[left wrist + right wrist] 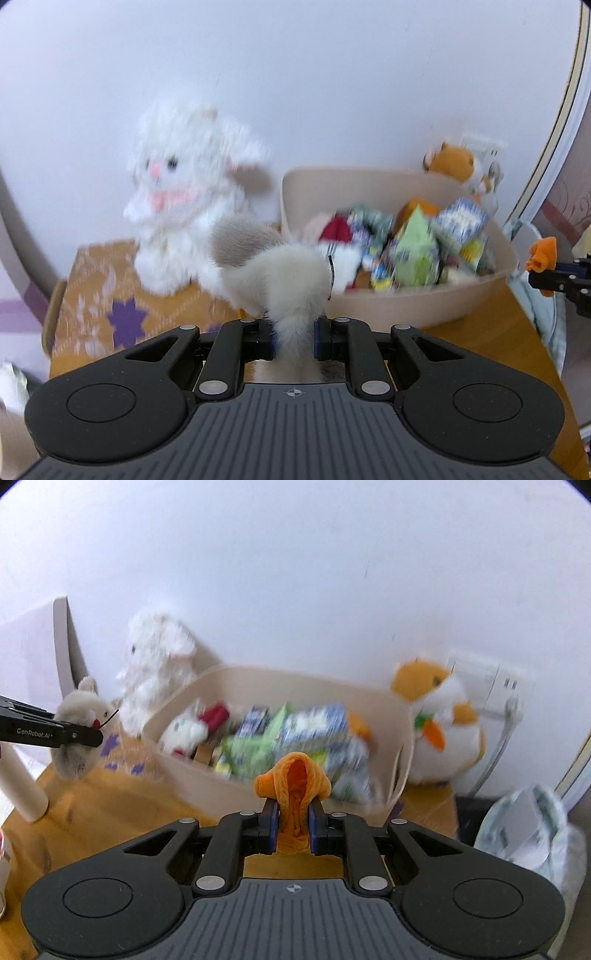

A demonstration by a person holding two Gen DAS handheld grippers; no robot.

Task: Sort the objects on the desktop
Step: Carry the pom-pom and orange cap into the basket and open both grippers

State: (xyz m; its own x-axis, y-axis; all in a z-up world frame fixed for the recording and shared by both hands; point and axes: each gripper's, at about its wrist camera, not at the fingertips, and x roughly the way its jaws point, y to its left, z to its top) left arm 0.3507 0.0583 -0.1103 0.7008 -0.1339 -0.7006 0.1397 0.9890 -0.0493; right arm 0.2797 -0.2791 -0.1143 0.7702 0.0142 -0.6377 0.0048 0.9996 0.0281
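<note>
Left wrist view: my left gripper pinches a grey-white plush toy, lifted near the beige bin, with the white rabbit plush far left. Right wrist view: my right gripper clamps an orange plush piece just before the bin's near wall.

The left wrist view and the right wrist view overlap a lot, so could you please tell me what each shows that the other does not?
Only the left wrist view shows the white rabbit's pink nose and face, and the left claw shut on the grey-white plush.

Only the right wrist view shows the orange hamster's carrot, a crumpled plastic bag, and the right claw shut on the orange plush.

Both show the beige bin of packets, the rabbit, the hamster and each other's claw.
</note>
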